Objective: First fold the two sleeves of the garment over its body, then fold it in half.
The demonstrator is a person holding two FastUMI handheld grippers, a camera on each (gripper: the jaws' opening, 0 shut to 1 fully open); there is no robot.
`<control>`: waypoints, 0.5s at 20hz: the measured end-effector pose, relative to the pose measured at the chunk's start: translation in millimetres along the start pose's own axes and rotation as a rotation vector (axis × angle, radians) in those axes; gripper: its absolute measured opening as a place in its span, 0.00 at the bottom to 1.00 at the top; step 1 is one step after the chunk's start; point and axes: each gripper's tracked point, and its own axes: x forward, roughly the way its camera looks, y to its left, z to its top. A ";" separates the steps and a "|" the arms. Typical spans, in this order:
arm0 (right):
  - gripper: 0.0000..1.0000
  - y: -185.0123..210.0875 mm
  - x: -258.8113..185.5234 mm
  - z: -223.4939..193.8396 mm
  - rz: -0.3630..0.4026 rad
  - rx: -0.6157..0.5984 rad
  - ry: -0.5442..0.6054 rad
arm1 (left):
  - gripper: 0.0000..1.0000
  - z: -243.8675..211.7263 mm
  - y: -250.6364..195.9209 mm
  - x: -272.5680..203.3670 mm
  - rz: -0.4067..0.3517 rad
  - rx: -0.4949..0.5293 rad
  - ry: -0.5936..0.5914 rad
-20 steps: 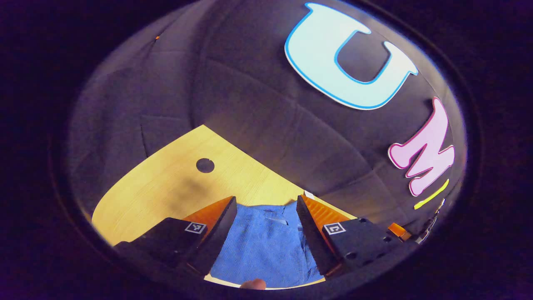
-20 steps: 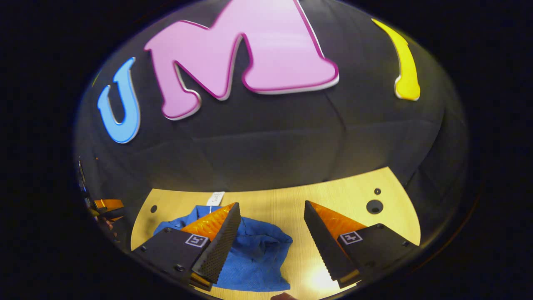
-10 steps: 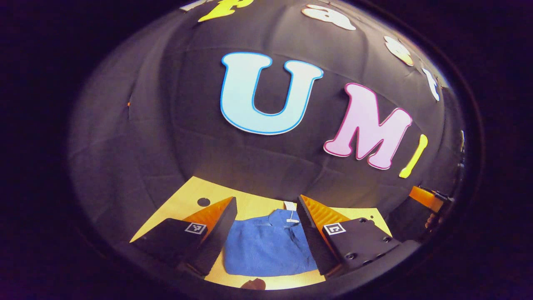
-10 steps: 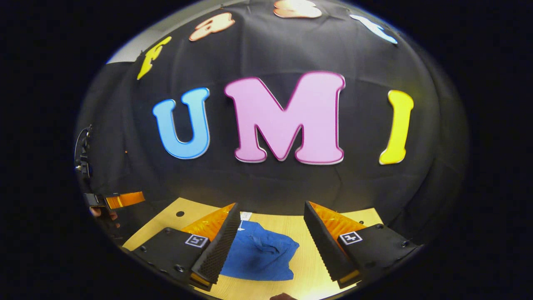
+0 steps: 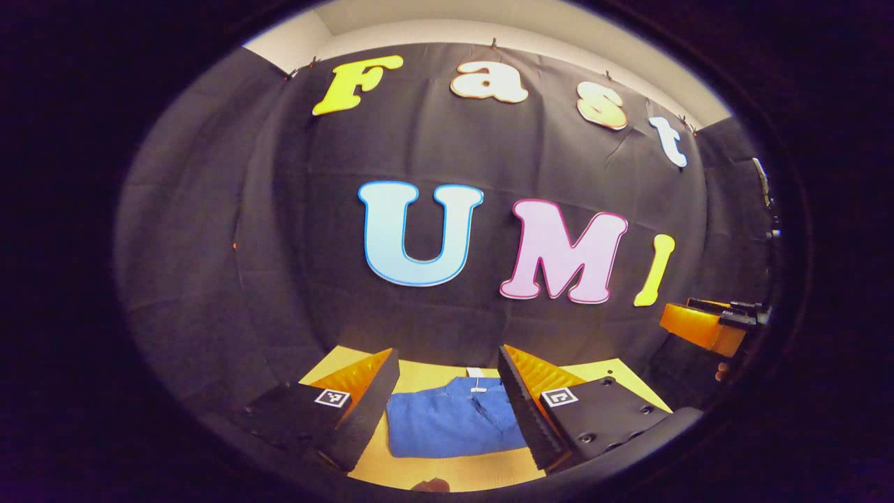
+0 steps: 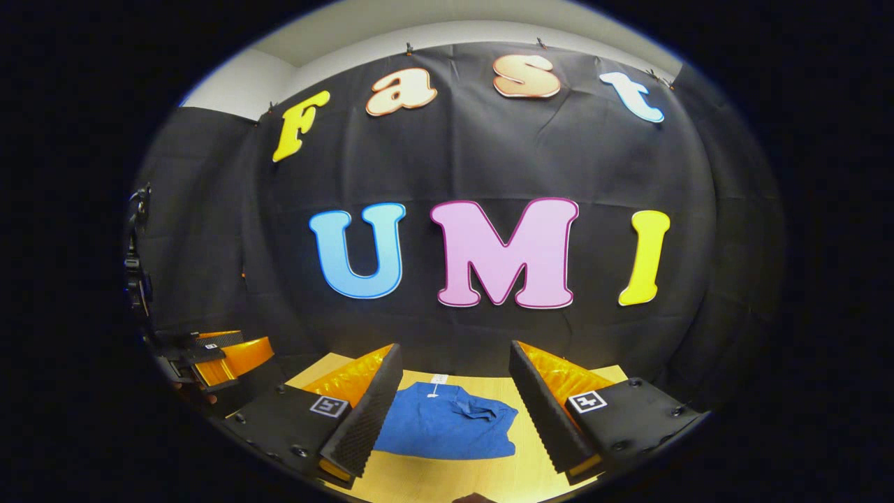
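A blue garment [image 5: 454, 423] lies folded into a compact rectangle on the wooden table [image 5: 447, 471], with a white tag [image 5: 475, 375] at its far edge. In the left gripper view my left gripper [image 5: 447, 360] is open, held back from the garment, which shows between its fingers. In the right gripper view the same blue garment [image 6: 447, 426] lies ahead, a rumpled fold on its right part. My right gripper [image 6: 455, 356] is open and holds nothing. The other gripper [image 6: 223, 356] shows at the left of the right gripper view, and at the right [image 5: 705, 328] of the left gripper view.
The wooden table [image 6: 447, 482] ends at the black cloth wall just behind the garment. A small hole [image 5: 612, 364] marks the table's far right. Bare tabletop lies on both sides of the garment.
Both grippers have pulled back and tilted up from the garment. The garment now looks smaller and farther off, and more of the wall shows.
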 end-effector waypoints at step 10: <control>0.98 13.1 -70.7 22.6 0.093 -0.053 -0.070 | 0.80 11.1 -82.8 -87.5 0.019 -0.088 -0.102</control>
